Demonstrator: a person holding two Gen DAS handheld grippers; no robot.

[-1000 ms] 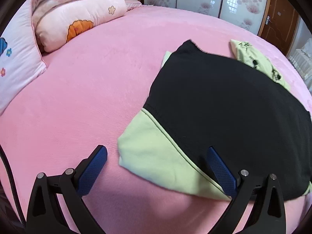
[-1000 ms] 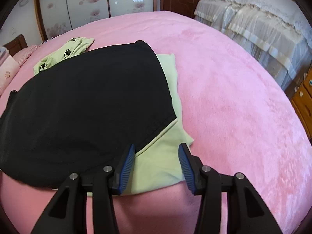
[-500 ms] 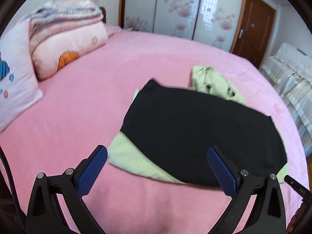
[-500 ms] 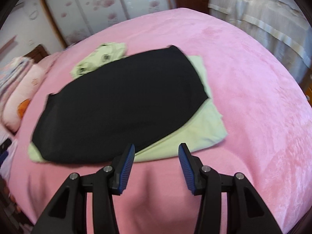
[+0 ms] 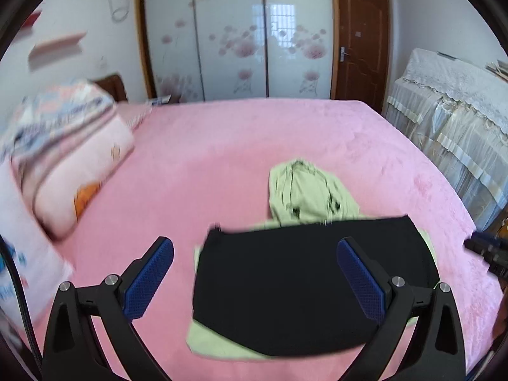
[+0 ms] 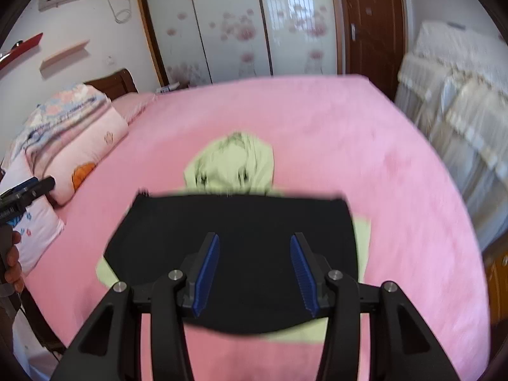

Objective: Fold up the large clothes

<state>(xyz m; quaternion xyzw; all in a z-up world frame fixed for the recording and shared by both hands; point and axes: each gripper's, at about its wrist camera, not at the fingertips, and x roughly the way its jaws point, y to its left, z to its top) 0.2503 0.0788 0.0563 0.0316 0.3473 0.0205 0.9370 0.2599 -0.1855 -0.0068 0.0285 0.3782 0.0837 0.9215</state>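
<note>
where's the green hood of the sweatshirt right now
In both wrist views the light green hood lies flat on the pink bed, just beyond the far edge of the black folded part, toward the wardrobe.

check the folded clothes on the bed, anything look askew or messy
Slightly. The black garment lies crooked on the light green garment, so green pokes out unevenly at the corners. The green hood sits bunched beyond the far edge. Nothing is spilled or damaged.

Two garments (image 5: 304, 285), two pillows (image 5: 79, 171), one bed (image 5: 222, 146).
</note>
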